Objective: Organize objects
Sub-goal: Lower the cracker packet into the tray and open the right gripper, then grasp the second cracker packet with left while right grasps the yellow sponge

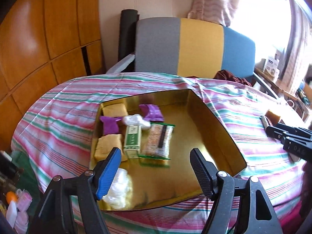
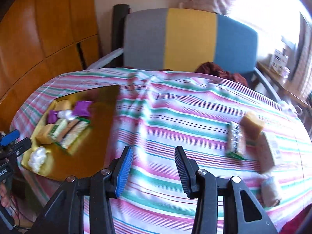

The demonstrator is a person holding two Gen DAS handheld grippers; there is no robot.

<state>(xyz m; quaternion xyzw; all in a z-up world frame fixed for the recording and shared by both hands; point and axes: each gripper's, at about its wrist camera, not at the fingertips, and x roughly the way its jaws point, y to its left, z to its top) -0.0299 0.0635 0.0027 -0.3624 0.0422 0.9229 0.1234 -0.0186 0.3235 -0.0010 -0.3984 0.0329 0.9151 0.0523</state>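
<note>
Left gripper (image 1: 156, 167) over gold tray (image 1: 212, 117).

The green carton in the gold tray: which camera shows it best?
The left wrist view. There the green carton lies sharp and near the centre, inside the gold tray, between a tan block and a clear snack packet. The right wrist view shows it only small, motion-blurred and far left.
</note>
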